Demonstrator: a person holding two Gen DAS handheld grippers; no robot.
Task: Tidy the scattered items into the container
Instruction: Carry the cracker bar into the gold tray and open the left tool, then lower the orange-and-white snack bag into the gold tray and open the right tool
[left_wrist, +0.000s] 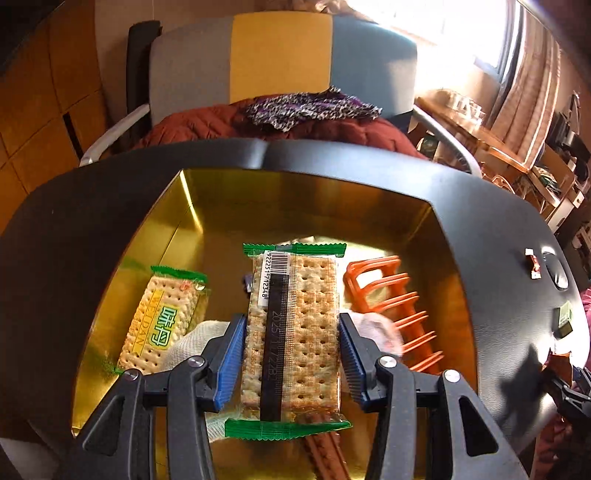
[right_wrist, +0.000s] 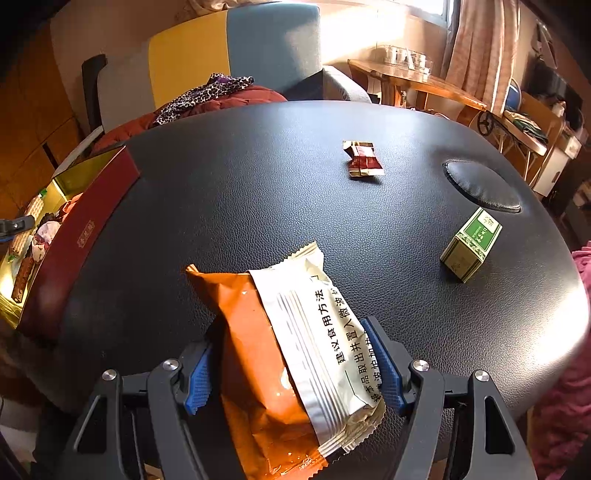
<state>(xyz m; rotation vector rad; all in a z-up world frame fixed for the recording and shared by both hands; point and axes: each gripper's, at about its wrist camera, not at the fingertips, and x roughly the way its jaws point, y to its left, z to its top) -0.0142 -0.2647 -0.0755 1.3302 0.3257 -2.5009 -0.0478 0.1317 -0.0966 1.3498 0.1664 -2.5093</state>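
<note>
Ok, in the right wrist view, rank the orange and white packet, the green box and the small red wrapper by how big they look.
1. Orange and white packet, though nearest the camera.
2. Green box.
3. Small red wrapper, farthest away, so its rank against the box is unsure.

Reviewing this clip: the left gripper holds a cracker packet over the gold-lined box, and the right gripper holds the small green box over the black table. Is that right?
Not quite. The right gripper holds an orange and silver snack pouch, as the right wrist view shows; the small green box stands apart on the black table. The rest holds: the left gripper has the cracker packet over the gold-lined box.
</note>
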